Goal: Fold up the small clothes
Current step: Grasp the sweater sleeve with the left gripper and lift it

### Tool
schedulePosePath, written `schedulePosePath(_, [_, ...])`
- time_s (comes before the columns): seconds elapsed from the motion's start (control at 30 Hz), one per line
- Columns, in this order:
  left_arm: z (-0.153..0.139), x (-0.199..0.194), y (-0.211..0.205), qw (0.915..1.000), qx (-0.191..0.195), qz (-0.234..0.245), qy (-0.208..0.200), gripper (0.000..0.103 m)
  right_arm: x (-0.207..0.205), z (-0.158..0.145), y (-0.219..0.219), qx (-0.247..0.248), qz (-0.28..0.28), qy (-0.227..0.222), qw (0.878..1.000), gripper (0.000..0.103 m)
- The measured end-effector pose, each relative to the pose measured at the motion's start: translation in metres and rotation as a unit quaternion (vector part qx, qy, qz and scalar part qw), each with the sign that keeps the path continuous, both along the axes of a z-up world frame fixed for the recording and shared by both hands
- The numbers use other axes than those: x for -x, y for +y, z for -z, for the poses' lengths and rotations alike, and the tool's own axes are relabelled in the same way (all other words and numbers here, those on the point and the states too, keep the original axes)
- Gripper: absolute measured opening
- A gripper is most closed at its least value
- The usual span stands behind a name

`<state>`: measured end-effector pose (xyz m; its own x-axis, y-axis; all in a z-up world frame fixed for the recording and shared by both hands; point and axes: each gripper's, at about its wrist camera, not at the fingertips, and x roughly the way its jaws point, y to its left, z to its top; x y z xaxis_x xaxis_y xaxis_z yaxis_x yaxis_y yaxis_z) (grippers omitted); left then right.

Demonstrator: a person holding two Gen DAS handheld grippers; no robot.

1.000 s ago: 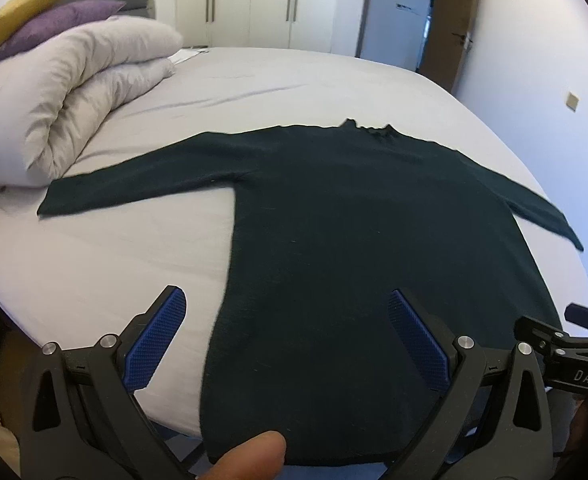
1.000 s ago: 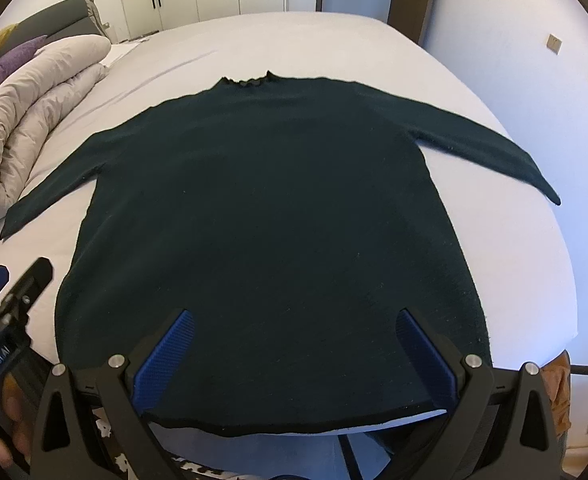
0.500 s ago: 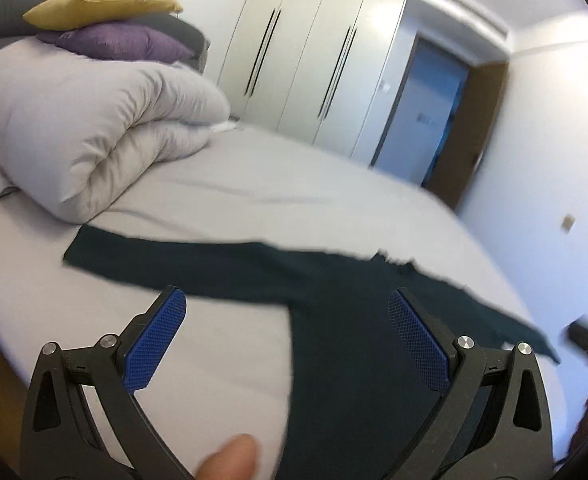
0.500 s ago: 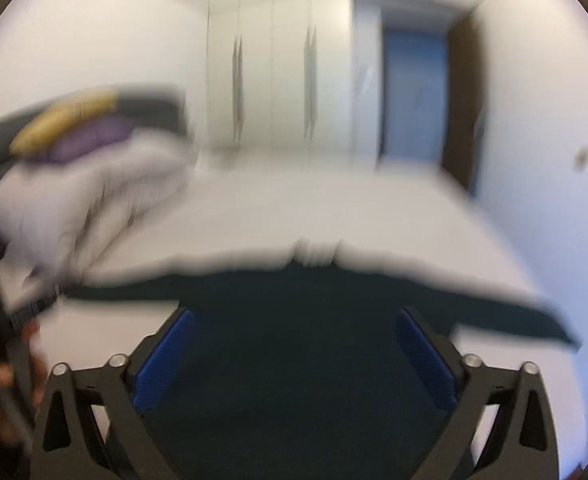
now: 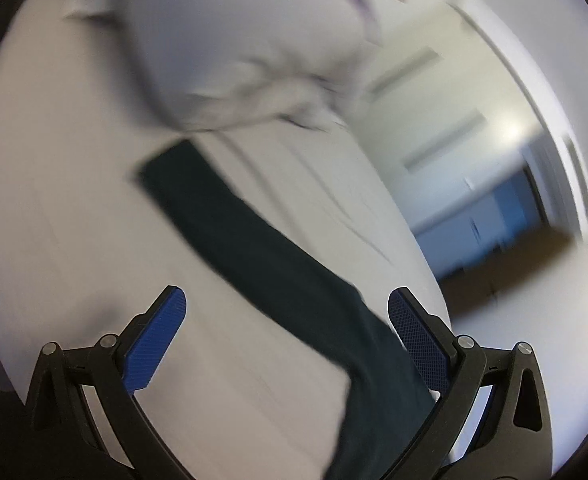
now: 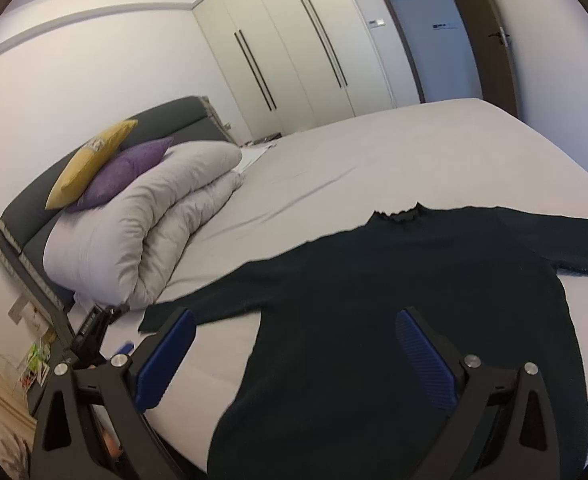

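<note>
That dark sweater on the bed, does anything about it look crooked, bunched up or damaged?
Nothing stands out. The dark sweater lies flat on the bed, both sleeves spread out to the sides, no bunching or visible damage. The left wrist view is too blurred to add detail.

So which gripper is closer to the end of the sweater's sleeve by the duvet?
Left. The left gripper faces that sleeve end just ahead. The right gripper hangs above the sweater body, with the cuff off to its side.
</note>
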<state>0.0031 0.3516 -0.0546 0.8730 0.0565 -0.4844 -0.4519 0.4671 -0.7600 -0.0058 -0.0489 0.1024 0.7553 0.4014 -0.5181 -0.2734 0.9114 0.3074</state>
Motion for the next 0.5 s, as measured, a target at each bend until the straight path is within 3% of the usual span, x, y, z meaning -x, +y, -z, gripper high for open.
schedulePosePath(0.23, [0.058, -0.009, 0.078, 0.9898, 0.111, -0.087, 0.016, 0.102, -0.019, 0.002, 0.013, -0.018, -0.006, -0.006, 1.0, 0.103])
schedulePosePath(0.43, [0.059, -0.022, 0.092, 0.9865, 0.134, -0.091, 0.021, 0.102, -0.029, 0.008, 0.028, -0.013, -0.02, 0.006, 1.0, 0.102])
schedulePosePath(0.5, [0.063, -0.034, 0.092, 0.9857, 0.142, -0.079, 0.043, 0.101, -0.03, 0.01, 0.029, -0.016, -0.019, 0.012, 1.0, 0.101])
